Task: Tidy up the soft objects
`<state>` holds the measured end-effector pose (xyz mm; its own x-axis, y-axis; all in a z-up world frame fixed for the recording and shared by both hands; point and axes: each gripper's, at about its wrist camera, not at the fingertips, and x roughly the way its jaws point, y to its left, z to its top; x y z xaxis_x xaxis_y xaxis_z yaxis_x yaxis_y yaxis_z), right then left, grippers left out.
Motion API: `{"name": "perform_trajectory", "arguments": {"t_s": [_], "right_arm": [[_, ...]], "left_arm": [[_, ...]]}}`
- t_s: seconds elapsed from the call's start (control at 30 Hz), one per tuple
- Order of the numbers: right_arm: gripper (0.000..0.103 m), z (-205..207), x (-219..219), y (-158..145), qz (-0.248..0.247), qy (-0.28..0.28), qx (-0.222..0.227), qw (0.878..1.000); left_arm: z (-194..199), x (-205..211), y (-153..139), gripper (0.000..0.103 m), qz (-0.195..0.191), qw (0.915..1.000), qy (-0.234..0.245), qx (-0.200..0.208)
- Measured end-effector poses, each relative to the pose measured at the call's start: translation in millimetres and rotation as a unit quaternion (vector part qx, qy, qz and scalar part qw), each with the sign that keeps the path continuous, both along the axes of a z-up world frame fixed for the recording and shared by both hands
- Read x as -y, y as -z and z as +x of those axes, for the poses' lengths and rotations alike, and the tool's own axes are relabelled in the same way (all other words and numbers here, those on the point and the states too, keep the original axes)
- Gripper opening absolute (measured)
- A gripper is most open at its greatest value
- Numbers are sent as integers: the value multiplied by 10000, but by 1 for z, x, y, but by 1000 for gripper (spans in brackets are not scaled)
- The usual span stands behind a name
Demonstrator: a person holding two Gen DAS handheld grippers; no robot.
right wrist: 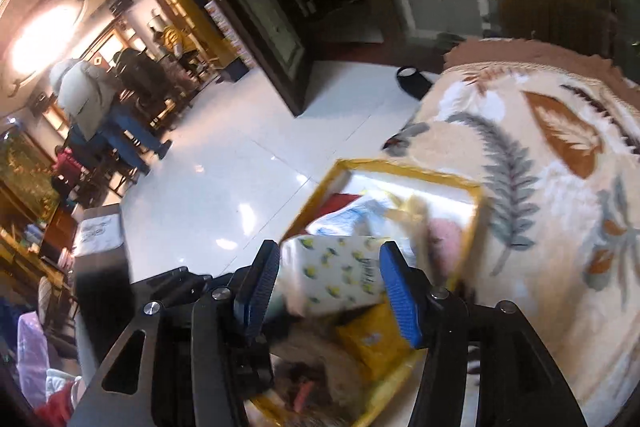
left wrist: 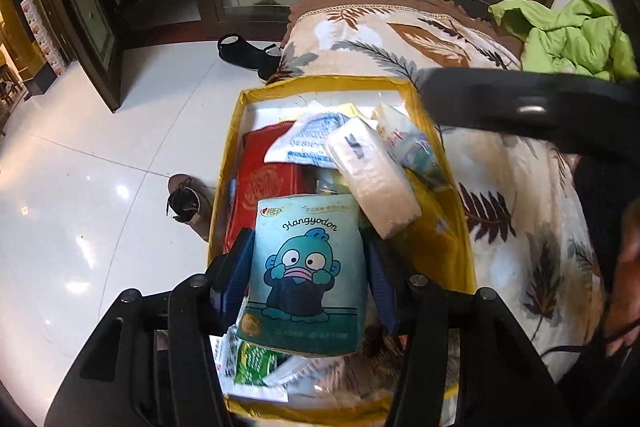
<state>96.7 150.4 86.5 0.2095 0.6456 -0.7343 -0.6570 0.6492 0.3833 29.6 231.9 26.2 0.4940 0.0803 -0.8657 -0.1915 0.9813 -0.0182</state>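
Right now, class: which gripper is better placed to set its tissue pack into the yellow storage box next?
Probably left: the left gripper holds the Hangyodon tissue pack directly above the yellow storage box; right's view is blurred.

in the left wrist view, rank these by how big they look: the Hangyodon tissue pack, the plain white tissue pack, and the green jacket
1. Hangyodon tissue pack, though nearest the camera.
2 and 3. Green jacket and plain white tissue pack look alike; the jacket is farther and cut off, so unranked.
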Motion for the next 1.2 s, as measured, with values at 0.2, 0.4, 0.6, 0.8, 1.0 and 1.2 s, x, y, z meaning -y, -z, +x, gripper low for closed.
{"name": "perform_trajectory", "arguments": {"t_s": [0.2, 0.4, 0.6, 0.8, 1.0, 1.2], "right_arm": [[55, -14, -27, 46, -703, -198, -34, 9973], [61, -24, 6, 18, -322, 33, 40, 9995], [71, -39, 42, -5, -439, 567, 482, 9963], [72, -55, 58, -6, -580, 746, 721, 9929], [77, -63, 72, 4, -537, 900, 735, 9918], [78, -66, 77, 8, -636, 979, 774, 9901]], "left_arm": [[-12, 4, 0, 56, 85, 9999, -24, -53], [-29, 3, -20, 56, 289, 9989, -279, 245], [-36, 5, -41, 75, 555, 9923, -794, 776], [-35, 21, -35, 76, 606, 9909, -901, 801], [-39, 30, -26, 76, 585, 9922, -878, 666], [-40, 33, -23, 76, 521, 9923, -898, 673]]}}
